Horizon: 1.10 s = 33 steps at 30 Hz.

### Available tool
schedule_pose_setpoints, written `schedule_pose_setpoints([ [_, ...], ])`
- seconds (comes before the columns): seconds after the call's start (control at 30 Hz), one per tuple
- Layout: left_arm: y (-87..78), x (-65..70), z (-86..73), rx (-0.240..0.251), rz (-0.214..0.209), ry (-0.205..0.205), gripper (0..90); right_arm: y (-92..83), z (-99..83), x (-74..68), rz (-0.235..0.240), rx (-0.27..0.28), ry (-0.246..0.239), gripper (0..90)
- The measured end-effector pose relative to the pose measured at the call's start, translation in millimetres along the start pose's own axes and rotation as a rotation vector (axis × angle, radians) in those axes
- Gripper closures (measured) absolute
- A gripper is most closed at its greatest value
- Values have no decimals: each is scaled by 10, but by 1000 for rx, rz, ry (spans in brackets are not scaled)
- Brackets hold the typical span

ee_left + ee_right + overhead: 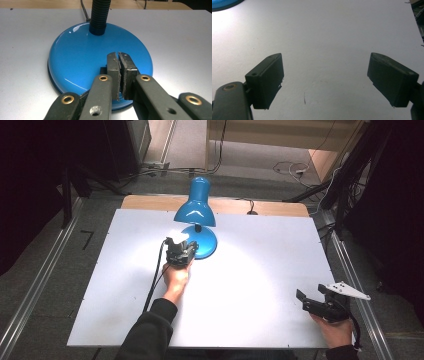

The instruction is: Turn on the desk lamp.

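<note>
A blue desk lamp stands at the back middle of the white table (260, 270), with its shade (196, 210) bent forward over its round base (207, 245). The lamp is lit and throws a bright patch on the table. My left gripper (181, 251) is at the front rim of the base, its jaws shut with nothing between them. In the left gripper view its tips (118, 53) lie over the blue base (80, 57), beside a small black part (102, 70) on it. The ribbed black neck (99, 17) rises behind. My right gripper (310, 299) rests open near the front right corner, over bare table (325, 75).
The lamp's cord (250, 210) leaves over the wooden back edge of the table. Metal rails (355, 275) run along both sides. Cables lie on the floor behind. A corner of the blue base (224, 3) shows at the top left of the right gripper view.
</note>
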<state>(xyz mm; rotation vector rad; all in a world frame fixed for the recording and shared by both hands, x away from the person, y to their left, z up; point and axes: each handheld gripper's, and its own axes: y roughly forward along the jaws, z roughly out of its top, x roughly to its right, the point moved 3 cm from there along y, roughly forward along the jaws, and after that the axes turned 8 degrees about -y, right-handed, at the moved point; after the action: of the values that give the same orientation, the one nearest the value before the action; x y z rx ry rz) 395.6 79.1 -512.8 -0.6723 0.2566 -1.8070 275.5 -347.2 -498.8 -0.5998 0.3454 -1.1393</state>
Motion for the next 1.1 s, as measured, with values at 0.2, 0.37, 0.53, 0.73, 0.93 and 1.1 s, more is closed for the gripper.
schedule_pose_setpoints([
  [0.2,-32,7,12,-3,-3,-4,852,1,0,-1,0,-1,0,121],
  [0.37,-53,15,21,-1,7,0,794,-3,1,-2,0,1,1,120],
  [0.53,-84,32,26,-5,-1,3,734,2,1,-7,0,-1,-1,120],
  [0.73,-145,51,28,-7,5,2,602,1,-2,-5,-2,-2,2,120],
  [0.93,-219,40,22,-1,2,-13,527,0,-4,-7,-5,-4,2,120],
  [1.1,-289,-2,11,0,25,-5,427,-4,-9,-3,-7,-6,2,119],
])
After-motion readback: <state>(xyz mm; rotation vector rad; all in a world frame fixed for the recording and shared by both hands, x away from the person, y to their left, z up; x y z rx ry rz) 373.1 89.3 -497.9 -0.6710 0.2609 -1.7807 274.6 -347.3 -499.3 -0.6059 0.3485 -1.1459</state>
